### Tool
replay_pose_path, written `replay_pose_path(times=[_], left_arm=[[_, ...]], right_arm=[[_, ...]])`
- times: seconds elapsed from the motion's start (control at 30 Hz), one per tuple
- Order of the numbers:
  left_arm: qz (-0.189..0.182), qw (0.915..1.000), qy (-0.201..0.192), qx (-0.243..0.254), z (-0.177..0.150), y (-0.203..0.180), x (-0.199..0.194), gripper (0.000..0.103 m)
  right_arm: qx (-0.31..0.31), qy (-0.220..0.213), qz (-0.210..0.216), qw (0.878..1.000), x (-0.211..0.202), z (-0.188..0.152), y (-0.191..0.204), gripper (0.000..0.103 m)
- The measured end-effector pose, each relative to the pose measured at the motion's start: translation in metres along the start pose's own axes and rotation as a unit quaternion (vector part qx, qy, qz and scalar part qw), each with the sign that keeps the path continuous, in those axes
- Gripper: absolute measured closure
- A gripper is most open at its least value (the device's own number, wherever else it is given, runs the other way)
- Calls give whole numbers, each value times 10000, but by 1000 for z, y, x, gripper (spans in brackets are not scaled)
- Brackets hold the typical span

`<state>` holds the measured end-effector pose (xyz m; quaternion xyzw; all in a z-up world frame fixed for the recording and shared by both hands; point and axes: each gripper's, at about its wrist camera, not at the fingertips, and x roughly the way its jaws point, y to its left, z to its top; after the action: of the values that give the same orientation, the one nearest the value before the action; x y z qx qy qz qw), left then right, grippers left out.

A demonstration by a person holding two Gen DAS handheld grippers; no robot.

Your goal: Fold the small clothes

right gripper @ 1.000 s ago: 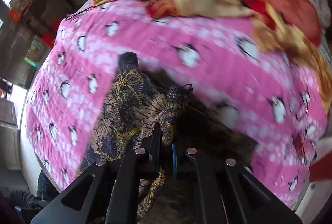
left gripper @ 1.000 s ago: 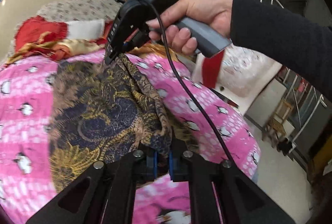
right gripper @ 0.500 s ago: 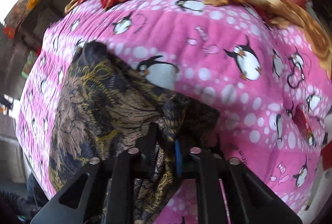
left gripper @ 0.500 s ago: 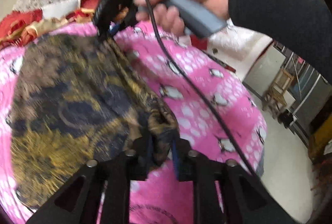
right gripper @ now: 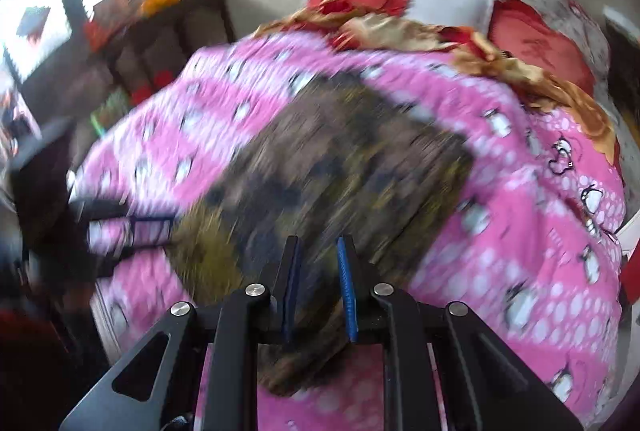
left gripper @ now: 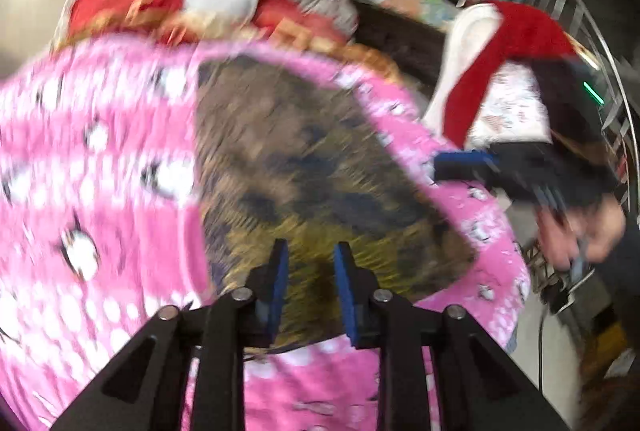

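With the patterned garment [left gripper: 320, 167] flat on the pink blanket [left gripper: 100, 191], the left gripper [left gripper: 308, 255] and right gripper [right gripper: 318, 251] stand parted and empty; judged next step: regrip an edge for another fold.

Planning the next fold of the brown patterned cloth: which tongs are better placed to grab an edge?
Probably the left tongs: open, over the patterned cloth's near edge. The right tongs, also open, sit over its corner. Blur leaves this uncertain.
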<state>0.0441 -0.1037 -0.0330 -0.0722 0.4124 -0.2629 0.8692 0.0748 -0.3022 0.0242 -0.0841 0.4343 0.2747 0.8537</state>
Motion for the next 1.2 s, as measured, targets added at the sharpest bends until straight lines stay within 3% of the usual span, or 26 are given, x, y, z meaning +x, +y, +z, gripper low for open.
replay_pose_path(times=[0.07, 0.17, 0.2, 0.27, 0.33, 0.47, 0.57, 0.63, 0.73, 0.8, 0.93, 1.1, 1.2], left_arm=[[-49, 9997, 213, -65, -10, 2, 17, 84], [-78, 9997, 193, -104, -15, -1, 20, 85], [-88, 9997, 216, -98, -13, -2, 19, 85], [-132, 9995, 236, -134, -4, -2, 12, 84], [-132, 9997, -29, -211, 13, 4, -3, 84], [-25, 9978, -466, -471, 81, 19, 5, 81], [118, 9966, -470, -661, 130, 28, 39, 81], [297, 9958, -485, -721, 148, 33, 60, 81], [494, 9944, -370, -856, 164, 41, 90, 79], [729, 9937, -370, -766, 165, 45, 106, 78], [819, 9935, -317, -724, 154, 54, 128, 78], [976, 9931, -315, -563, 151, 52, 142, 78], [866, 9941, -221, -617, 155, 54, 138, 77]], right_arm=[[-62, 103, -124, 9999, 15, -19, 12, 87], [91, 423, -542, 9976, 45, -48, 6, 84], [262, 242, -500, 9981, 43, -53, 3, 84], [429, 397, -484, 9971, 39, -50, -1, 83], [397, 516, -575, 9962, 31, -39, 3, 83], [711, -68, -979, 9926, 12, 0, 7, 83], [1490, -352, -1651, 9743, 22, 33, -5, 81], [2050, -495, -2161, 9533, 36, 51, -20, 80], [2570, -719, -2368, 9342, 58, 68, -44, 78], [2701, -814, -2270, 9321, 75, 75, -58, 78], [2411, -569, -2219, 9431, 108, 71, -72, 77], [2647, -667, -1738, 9462, 115, 58, -87, 74], [2690, -691, -1659, 9462, 116, 57, -88, 72]])
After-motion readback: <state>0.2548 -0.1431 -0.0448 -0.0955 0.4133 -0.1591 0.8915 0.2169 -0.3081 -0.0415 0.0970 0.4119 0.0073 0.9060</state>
